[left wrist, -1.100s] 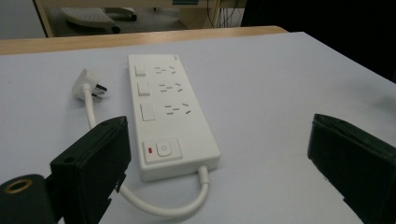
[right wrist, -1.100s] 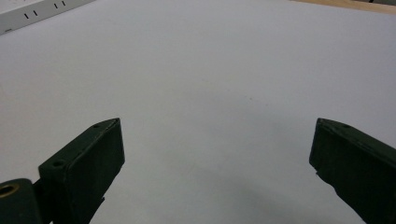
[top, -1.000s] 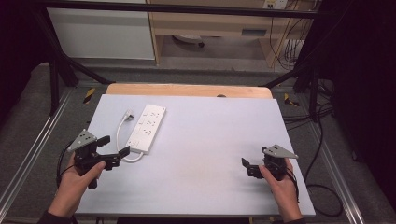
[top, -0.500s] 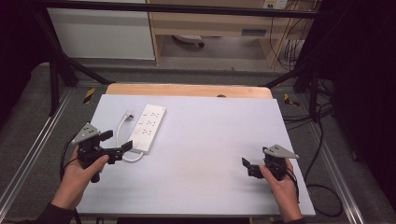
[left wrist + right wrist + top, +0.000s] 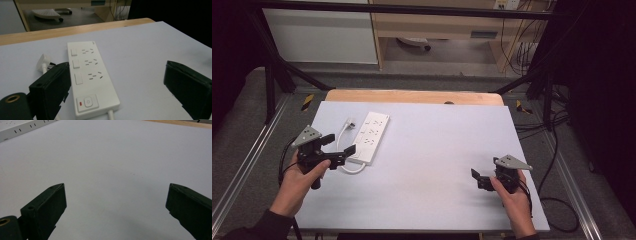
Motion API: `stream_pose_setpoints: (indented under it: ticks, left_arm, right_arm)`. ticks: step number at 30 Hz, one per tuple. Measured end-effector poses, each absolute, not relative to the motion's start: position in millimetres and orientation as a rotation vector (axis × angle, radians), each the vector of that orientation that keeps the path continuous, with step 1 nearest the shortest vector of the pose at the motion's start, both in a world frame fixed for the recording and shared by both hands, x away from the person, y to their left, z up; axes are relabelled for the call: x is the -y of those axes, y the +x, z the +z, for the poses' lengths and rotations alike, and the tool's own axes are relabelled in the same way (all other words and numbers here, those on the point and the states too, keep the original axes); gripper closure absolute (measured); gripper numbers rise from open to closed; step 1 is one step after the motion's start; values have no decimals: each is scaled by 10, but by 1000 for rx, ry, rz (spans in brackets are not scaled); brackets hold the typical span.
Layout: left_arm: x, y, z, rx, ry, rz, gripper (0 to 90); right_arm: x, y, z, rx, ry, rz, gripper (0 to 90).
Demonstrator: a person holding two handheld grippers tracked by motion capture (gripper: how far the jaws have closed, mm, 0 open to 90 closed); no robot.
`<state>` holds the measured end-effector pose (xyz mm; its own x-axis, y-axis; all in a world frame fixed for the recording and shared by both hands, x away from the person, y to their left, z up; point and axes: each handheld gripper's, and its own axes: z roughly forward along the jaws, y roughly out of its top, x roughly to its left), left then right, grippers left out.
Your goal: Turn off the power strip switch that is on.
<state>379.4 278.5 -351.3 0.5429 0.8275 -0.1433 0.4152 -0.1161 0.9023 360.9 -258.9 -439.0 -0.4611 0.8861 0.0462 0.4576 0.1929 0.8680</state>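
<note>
Risk I am watching: with my left gripper (image 5: 336, 149) gaping wide beside the near end of the power strip (image 5: 370, 138) at table (image 5: 437, 150) left, and right gripper (image 5: 479, 180) idling open near right, a skewed closing may shove the strip away.
</note>
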Motion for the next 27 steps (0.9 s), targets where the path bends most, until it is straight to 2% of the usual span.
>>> stream_pose_setpoints:
  ticks: [27]
  left_arm:
    - [-2766,4086,-3508,-1081,1809,469,81]
  right_arm:
    - [2587,3607,-4390,-2005,1256,1198,35]
